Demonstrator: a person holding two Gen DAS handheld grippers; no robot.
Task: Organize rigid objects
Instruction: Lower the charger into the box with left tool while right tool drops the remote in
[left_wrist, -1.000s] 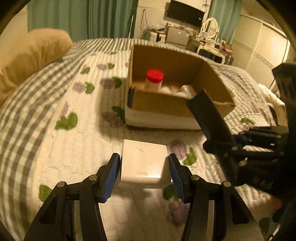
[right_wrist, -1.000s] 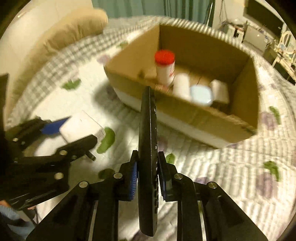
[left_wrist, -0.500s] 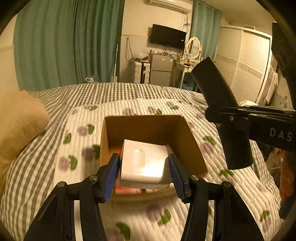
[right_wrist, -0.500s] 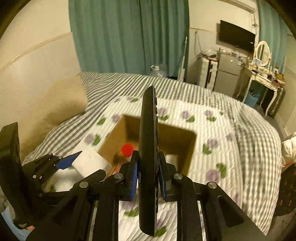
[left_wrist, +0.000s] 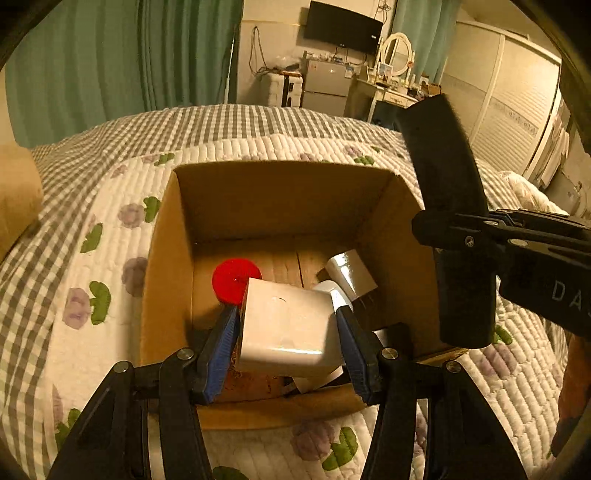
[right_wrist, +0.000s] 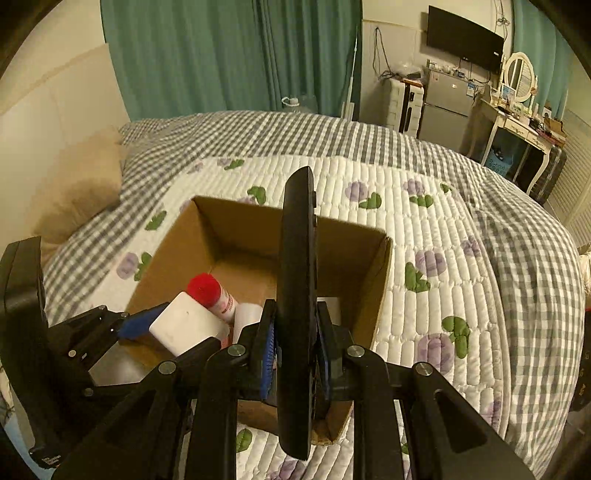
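Note:
My left gripper (left_wrist: 286, 325) is shut on a white box (left_wrist: 286, 325) and holds it above the near part of an open cardboard box (left_wrist: 280, 192) on the bed. The white box also shows in the right wrist view (right_wrist: 184, 326). My right gripper (right_wrist: 295, 339) is shut on a black remote control (right_wrist: 297, 280), held on edge over the cardboard box's (right_wrist: 373, 280) right side; the remote also shows in the left wrist view (left_wrist: 450, 206). Inside the cardboard box are a red-capped bottle (left_wrist: 234, 277) and white containers (left_wrist: 349, 271).
The cardboard box sits on a quilted floral bedspread (left_wrist: 110, 258) over a grey checked blanket (right_wrist: 517, 251). A tan pillow (right_wrist: 81, 188) lies at the left. Green curtains, a television, a fridge and a dressing table stand beyond the bed.
Both grippers have come down toward the cardboard box with their objects still held. The box now looks larger and closer, and its contents show from above.

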